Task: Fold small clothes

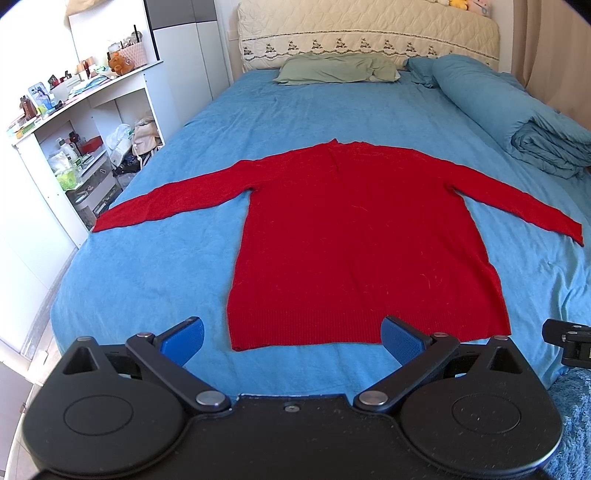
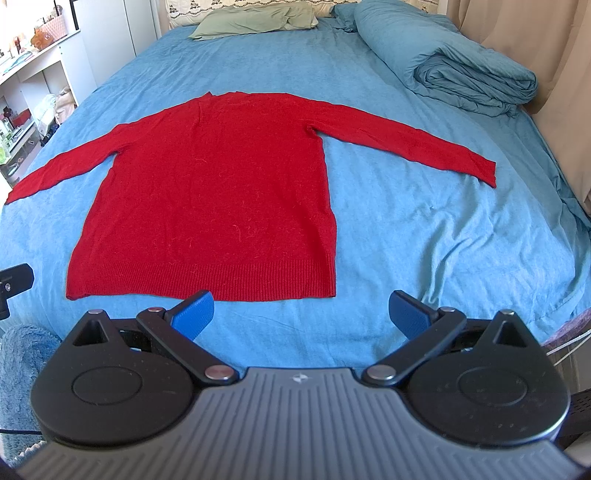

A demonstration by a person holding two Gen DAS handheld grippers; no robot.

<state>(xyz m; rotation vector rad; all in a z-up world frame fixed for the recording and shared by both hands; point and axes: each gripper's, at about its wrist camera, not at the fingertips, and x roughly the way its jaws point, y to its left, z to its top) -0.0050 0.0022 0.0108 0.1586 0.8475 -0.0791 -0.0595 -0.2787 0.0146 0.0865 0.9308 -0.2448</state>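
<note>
A red long-sleeved sweater [image 1: 364, 236] lies flat in the middle of the bed [image 1: 155, 280], both sleeves spread toward the side edges, ribbed hem toward the foot edge. The left gripper [image 1: 291, 338] hovers just short of the hem, jaws wide and empty. The right gripper [image 2: 301, 312] hovers likewise, wide and empty. A green pillow [image 1: 332, 68] and rolled blue quilt [image 1: 509, 110] sit near the head edge.

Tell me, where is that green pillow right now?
The green pillow lies at the far end of the bed, against the cream headboard. In both views it sits beyond the red sweater, left of the rolled blue duvet.
</note>
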